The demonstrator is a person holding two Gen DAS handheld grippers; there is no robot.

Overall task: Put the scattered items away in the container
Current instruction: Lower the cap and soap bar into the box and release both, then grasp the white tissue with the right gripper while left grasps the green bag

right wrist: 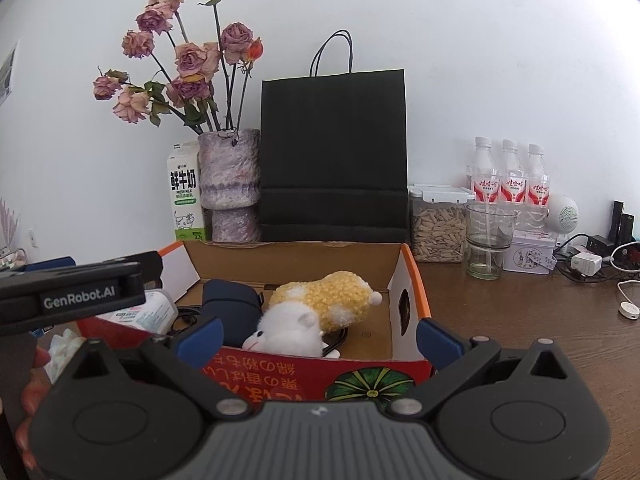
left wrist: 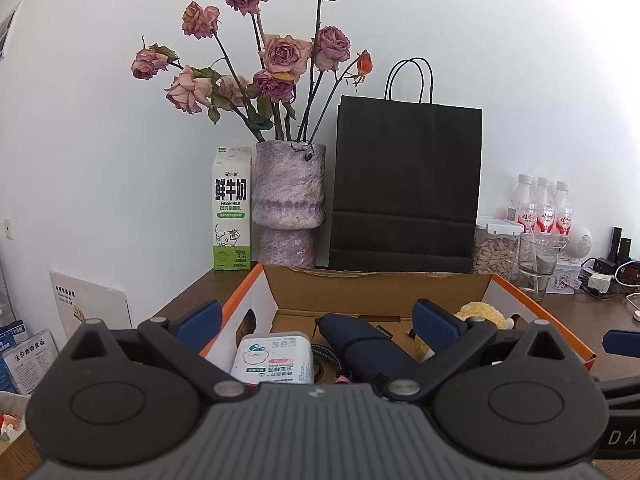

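An open cardboard box [left wrist: 376, 286] with orange rims sits on the wooden table; it also shows in the right wrist view [right wrist: 292, 258]. Inside lie a white cotton-bud pack [left wrist: 274, 358], a dark blue pouch [left wrist: 360, 344] with a cord, and a yellow and white plush toy [right wrist: 316, 310], partly seen in the left wrist view [left wrist: 482, 312]. My left gripper [left wrist: 318, 322] is open and empty above the box's near left part. My right gripper [right wrist: 320, 338] is open and empty at the box's red front wall. The left gripper's body [right wrist: 76, 294] shows at the left.
Behind the box stand a milk carton [left wrist: 232, 212], a vase of dried roses [left wrist: 288, 208] and a black paper bag [left wrist: 406, 188]. To the right are a seed jar [right wrist: 438, 224], a glass [right wrist: 488, 242], three bottles [right wrist: 508, 176], chargers and cables [right wrist: 588, 260].
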